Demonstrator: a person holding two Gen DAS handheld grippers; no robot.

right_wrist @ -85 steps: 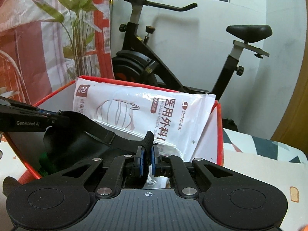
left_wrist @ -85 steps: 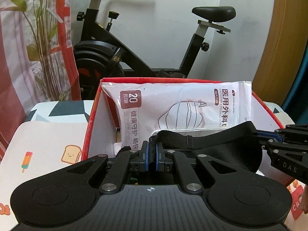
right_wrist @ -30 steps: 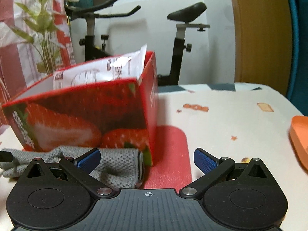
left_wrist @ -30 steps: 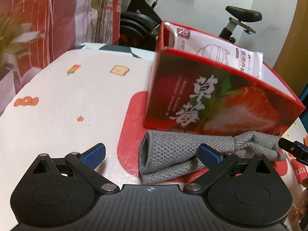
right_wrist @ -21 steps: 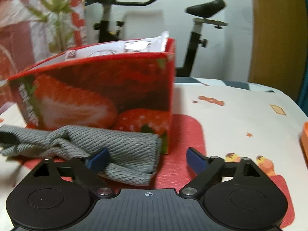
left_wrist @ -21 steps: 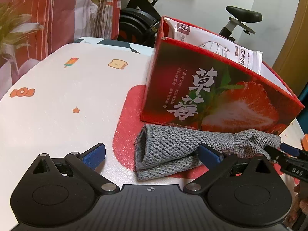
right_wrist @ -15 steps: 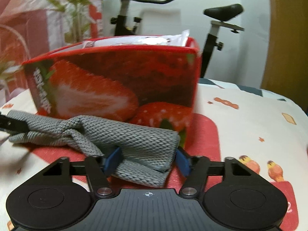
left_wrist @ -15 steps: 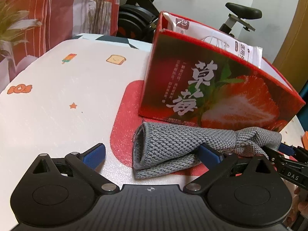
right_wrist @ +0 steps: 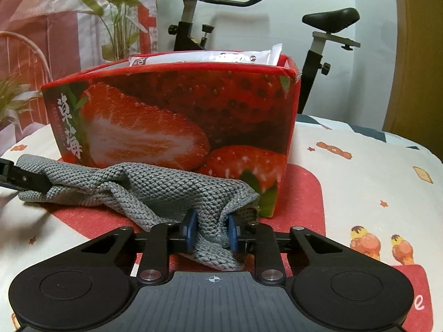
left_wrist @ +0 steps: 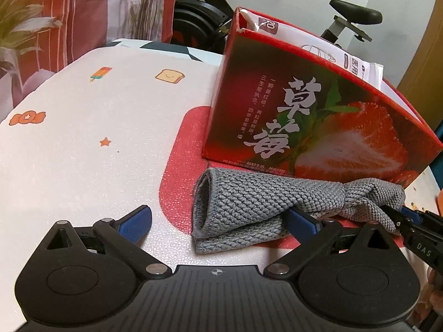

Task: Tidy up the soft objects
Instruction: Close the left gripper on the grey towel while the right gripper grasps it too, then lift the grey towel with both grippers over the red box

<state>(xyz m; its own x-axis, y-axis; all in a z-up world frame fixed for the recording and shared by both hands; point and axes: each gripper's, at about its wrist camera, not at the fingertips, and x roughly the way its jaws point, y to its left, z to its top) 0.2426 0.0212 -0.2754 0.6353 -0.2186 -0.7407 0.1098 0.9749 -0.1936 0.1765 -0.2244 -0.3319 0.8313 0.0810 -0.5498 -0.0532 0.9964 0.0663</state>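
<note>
My right tool [right_wrist: 210, 233] pinched the grey cloth [right_wrist: 155, 185] lying before the strawberry box [right_wrist: 177, 116]; my left tool [left_wrist: 218, 222] gaped around its far end, seemingly untouched; closing left came next, I judged.

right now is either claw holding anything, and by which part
The right claw pinches the grey knit cloth at its bunched right end. The left claw is open around the other end, holding nothing.

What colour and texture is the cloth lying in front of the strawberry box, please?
The cloth is plain grey with a knobbly woven texture, seen best in the left wrist view.
</note>
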